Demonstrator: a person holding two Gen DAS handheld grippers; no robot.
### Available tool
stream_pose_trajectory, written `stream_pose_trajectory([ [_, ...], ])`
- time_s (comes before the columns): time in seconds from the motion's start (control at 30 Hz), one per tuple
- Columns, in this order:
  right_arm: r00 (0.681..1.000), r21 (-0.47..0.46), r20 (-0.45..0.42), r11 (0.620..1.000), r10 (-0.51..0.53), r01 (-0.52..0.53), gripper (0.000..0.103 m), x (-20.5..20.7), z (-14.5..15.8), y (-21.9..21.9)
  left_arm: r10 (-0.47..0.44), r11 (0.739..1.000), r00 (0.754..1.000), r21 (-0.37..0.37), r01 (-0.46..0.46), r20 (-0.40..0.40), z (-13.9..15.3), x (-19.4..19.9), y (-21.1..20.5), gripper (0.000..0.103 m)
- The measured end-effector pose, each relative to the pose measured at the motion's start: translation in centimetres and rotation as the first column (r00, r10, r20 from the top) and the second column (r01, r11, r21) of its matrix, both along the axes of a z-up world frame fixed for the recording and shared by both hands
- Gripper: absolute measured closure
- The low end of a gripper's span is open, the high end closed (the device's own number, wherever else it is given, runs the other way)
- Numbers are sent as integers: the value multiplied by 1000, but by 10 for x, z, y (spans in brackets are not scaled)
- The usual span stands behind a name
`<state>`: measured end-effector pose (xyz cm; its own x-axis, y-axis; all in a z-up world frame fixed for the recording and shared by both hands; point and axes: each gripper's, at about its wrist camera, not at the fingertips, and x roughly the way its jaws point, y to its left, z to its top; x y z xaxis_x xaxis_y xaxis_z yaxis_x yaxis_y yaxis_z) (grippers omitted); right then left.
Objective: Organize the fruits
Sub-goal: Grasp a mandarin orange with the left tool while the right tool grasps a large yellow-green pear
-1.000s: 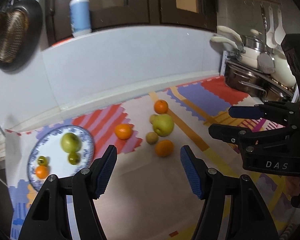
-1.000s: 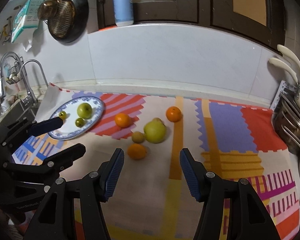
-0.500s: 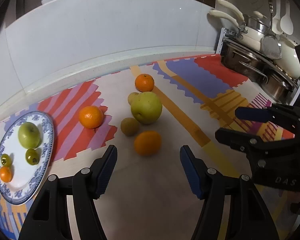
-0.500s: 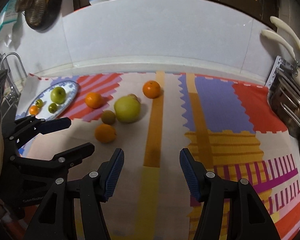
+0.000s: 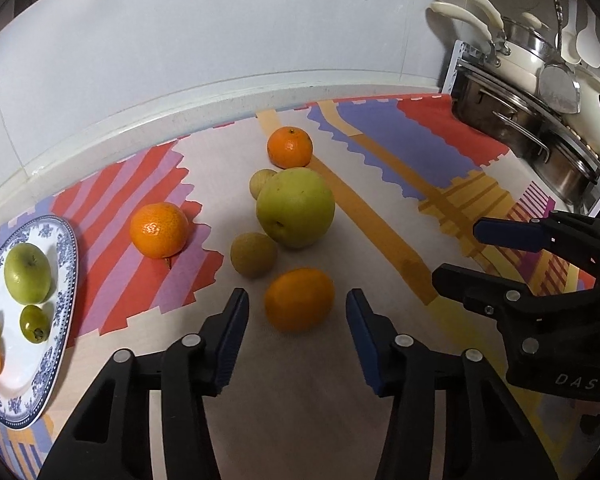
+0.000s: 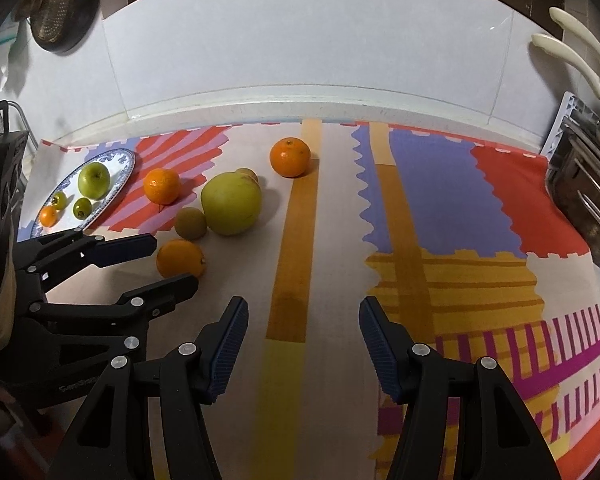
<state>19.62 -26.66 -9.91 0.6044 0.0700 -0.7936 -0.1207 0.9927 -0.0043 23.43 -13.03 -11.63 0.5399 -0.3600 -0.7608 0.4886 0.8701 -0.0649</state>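
My left gripper (image 5: 297,312) is open, its jaws on either side of the near orange (image 5: 299,298) on the mat, not touching it. Behind lie a brown kiwi (image 5: 253,254), a big green pear (image 5: 295,213), a small brown fruit (image 5: 262,184) and two more oranges (image 5: 159,230) (image 5: 289,147). A blue-rimmed plate (image 5: 66,280) at left holds a green apple (image 5: 27,267) and small fruits. My right gripper (image 6: 303,316) is open and empty over bare mat, right of the fruit cluster (image 6: 231,204); the left gripper also shows in the right wrist view (image 6: 162,262).
Steel pots and white utensils (image 5: 532,92) stand at the right edge of the counter. A white backsplash wall (image 5: 220,40) closes the back. A dark strainer (image 6: 56,12) hangs at upper left. The colourful mat (image 6: 440,220) stretches to the right.
My left gripper has moved forward and down to the near orange, which now sits between its open jaws. The right gripper has also lowered toward the mat.
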Motion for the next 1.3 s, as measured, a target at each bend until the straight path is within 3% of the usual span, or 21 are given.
stream_pose_trajectory([
  [0.1, 1000, 0, -3, 1000, 3, -3, 44, 3, -1, 0, -4, 1000, 1000, -3, 4, -10, -2, 5, -2, 65],
  [0.33, 1000, 23, -9, 1000, 5, -5, 44, 8, -1, 1, -10, 1000, 1000, -21, 10, -11, 3, 2, 1, 66],
  [0.47, 1000, 51, -2, 999, 14, -14, 44, 13, 5, 3, 27, 999, 999, -24, -26, 33, 19, -2, 11, 66],
  [0.6, 999, 59, 22, 997, 47, -49, 44, 23, 10, 11, 79, 996, 993, 20, -81, 93, 29, 1, 22, 66],
  [0.83, 990, 104, 84, 988, 109, -118, 44, 53, 22, 33, 163, 986, 981, 10, -165, 104, 33, 14, 46, 66],
  [1.3, 995, 164, -21, 982, 96, -91, 44, 92, -14, 46, 208, 978, 974, 13, -210, 94, 26, 25, 59, 66],
])
